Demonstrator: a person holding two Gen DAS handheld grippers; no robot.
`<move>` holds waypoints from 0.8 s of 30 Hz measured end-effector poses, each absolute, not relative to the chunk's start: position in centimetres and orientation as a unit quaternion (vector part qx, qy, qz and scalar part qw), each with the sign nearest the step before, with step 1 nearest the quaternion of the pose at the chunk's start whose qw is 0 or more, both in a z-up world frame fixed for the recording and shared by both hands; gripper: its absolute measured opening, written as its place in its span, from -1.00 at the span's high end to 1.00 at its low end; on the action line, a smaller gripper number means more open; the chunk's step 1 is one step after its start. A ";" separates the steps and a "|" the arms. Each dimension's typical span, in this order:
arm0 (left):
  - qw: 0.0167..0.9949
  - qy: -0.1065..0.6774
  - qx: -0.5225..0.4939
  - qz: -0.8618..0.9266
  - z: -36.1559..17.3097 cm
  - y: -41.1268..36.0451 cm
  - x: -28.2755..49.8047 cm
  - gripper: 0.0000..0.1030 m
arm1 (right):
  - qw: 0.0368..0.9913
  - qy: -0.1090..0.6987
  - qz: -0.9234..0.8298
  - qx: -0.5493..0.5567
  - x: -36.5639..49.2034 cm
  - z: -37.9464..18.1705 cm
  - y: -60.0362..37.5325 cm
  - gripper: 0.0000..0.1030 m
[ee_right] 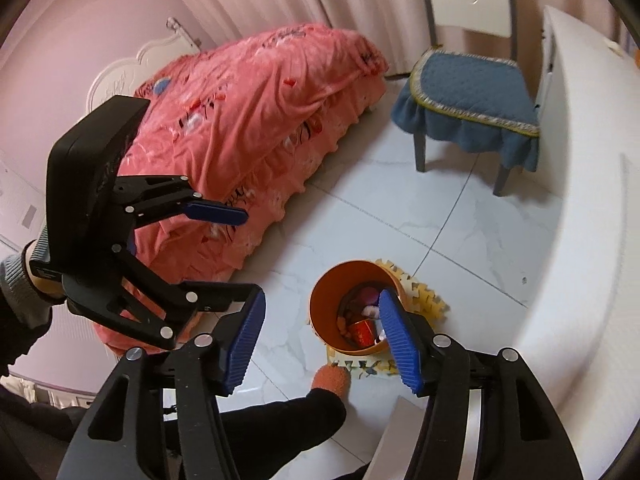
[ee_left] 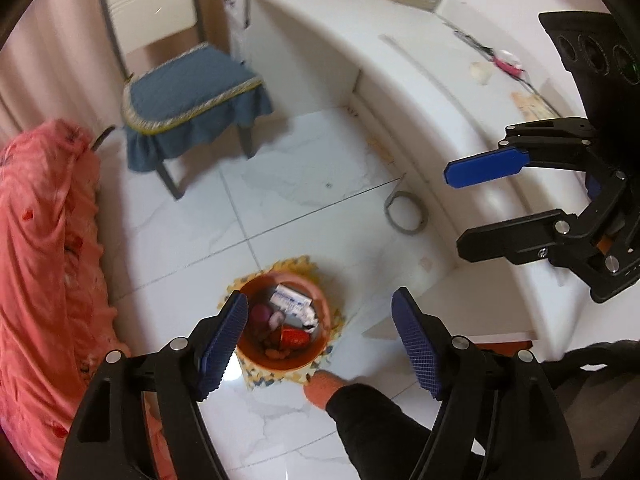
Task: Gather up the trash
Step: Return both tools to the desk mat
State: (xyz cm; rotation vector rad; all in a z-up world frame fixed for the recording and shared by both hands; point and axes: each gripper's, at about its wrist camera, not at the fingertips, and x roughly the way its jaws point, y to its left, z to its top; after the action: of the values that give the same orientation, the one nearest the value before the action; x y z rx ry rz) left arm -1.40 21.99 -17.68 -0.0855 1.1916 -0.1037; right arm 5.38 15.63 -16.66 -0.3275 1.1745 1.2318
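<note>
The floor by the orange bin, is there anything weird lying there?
Yes. A grey ring, maybe tape, lies loose on the white floor beside the desk, away from the orange bin. Nothing has spilled around the bin.

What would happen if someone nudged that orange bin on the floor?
The orange bin looks like thin plastic holding a few scraps, so it would probably slide or tip easily. The foam mat under it may add some grip. Both grippers are open above it.

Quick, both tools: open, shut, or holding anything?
Left tool: open, holding nothing.
Right tool: open, holding nothing.
</note>
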 end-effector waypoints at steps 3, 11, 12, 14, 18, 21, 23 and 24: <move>0.832 0.551 -0.020 -0.059 -16.1 19.7 -1.0 -0.45 | 0.662 0.506 0.535 -0.135 5.4 -14.5 12.5 -0.27; 0.847 0.524 0.026 -0.088 -12.1 14.3 -0.2 -0.63 | 0.708 0.487 0.500 -0.108 6.2 -10.4 3.9 -0.35; 0.848 0.521 0.032 -0.091 -11.6 13.5 0.0 -0.64 | 0.713 0.485 0.495 -0.105 6.5 -10.1 3.0 -0.40; 0.850 0.515 0.044 -0.096 -11.0 12.2 0.3 -0.75 | 0.727 0.481 0.481 -0.092 7.0 -9.3 0.4 -0.43; 0.854 0.504 0.061 -0.117 -9.9 9.3 0.9 -0.76 | 0.751 0.477 0.451 -0.074 7.9 -8.3 -4.3 -0.44; 0.853 0.501 0.073 -0.126 -9.5 7.5 1.7 -0.76 | 0.767 0.472 0.430 -0.060 8.7 -7.9 -7.2 -0.52; 0.852 0.500 0.080 -0.137 -9.4 6.4 2.3 -0.76 | 0.778 0.469 0.415 -0.051 9.3 -7.7 -9.5 -0.53; 0.851 0.499 0.085 -0.142 -9.3 5.8 2.6 -0.76 | 0.782 0.468 0.408 -0.047 9.5 -7.5 -10.2 -0.53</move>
State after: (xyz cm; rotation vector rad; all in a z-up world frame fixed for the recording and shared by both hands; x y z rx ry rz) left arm 2.59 5.81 -9.29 0.1796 1.0504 -0.2995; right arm 9.51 -10.21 -7.51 -0.1011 1.0104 0.8814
